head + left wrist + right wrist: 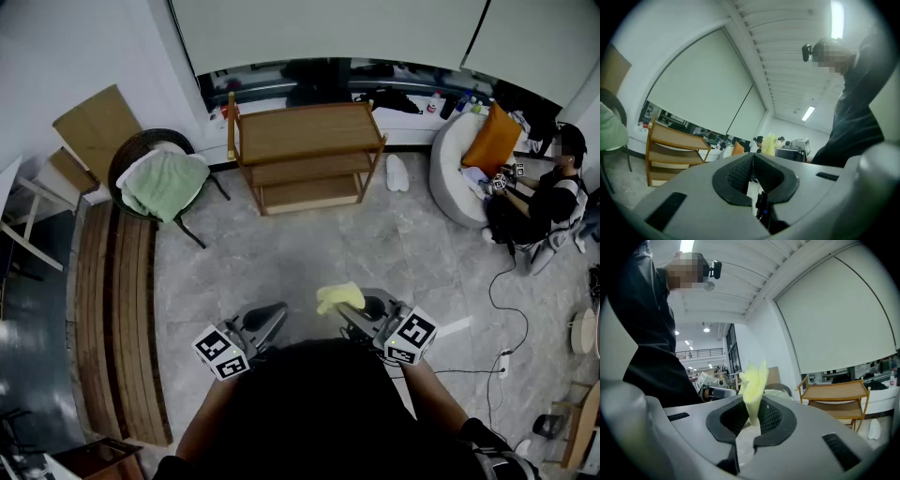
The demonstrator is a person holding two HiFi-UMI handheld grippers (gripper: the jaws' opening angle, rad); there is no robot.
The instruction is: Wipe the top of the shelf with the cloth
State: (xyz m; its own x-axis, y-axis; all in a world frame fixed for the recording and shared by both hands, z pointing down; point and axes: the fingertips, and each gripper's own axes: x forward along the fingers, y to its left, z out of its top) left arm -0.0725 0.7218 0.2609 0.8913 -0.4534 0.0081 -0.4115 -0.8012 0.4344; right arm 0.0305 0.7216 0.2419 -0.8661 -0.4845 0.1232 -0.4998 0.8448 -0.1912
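A wooden three-tier shelf (305, 131) stands across the floor by the window; its bare top shows also in the left gripper view, shelf (670, 138), and the right gripper view, shelf (834, 392). My right gripper (349, 307) is held close to my body, shut on a yellow cloth (339, 296) that sticks up between its pads, cloth (753, 385). My left gripper (272, 319) is beside it, jaws pressed together with nothing between them. Both are well short of the shelf.
A dark round chair with a green towel (167, 183) stands left of the shelf. Wooden slats (117, 319) lie along the left. A person (544, 202) sits at the right by a white beanbag with an orange cushion (490, 141). A cable and power strip (502, 361) cross the floor.
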